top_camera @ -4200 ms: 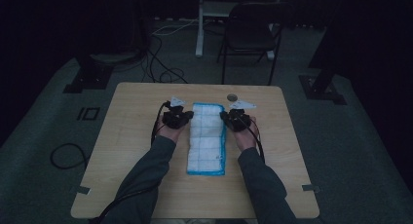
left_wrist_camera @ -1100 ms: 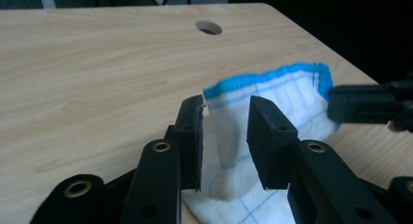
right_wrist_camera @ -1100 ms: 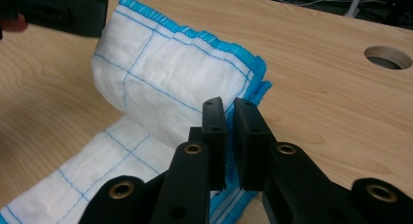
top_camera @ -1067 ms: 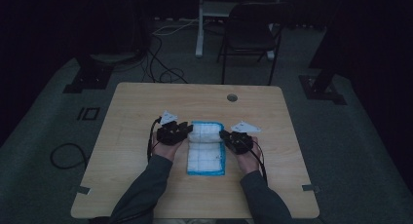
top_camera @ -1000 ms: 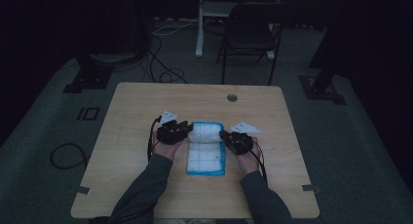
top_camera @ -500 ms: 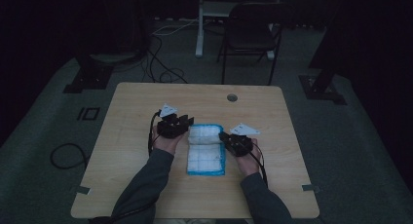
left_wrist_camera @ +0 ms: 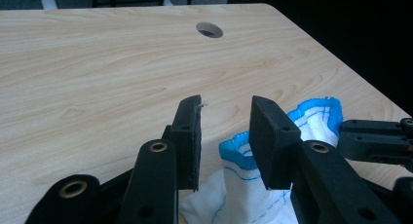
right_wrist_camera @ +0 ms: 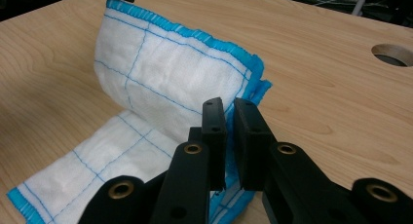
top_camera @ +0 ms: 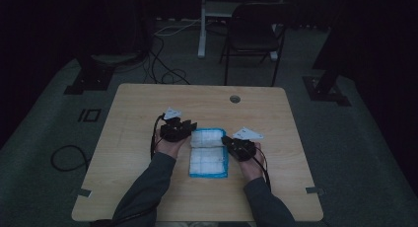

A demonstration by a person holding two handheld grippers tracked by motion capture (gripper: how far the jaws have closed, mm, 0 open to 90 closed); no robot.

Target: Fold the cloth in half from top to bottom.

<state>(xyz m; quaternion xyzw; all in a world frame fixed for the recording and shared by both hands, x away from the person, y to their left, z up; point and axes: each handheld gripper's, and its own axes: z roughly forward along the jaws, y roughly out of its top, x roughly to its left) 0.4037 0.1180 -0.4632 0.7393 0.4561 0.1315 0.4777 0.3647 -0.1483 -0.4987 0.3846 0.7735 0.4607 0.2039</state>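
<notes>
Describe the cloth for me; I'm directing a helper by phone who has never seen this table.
Start at the wooden table with a round hole near its far edge. Between the person's two hands, near the table's middle, lies the cloth. It is white with thin blue grid lines and a bright blue stitched border, its far end folded back over itself; nothing else on the table is soft or blue.

Both forearms wore dark grey sleeves (top_camera: 148,187). The left tongs (left_wrist_camera: 224,136) and right tongs (right_wrist_camera: 230,136) were black, with brass-ringed pivots.
</notes>
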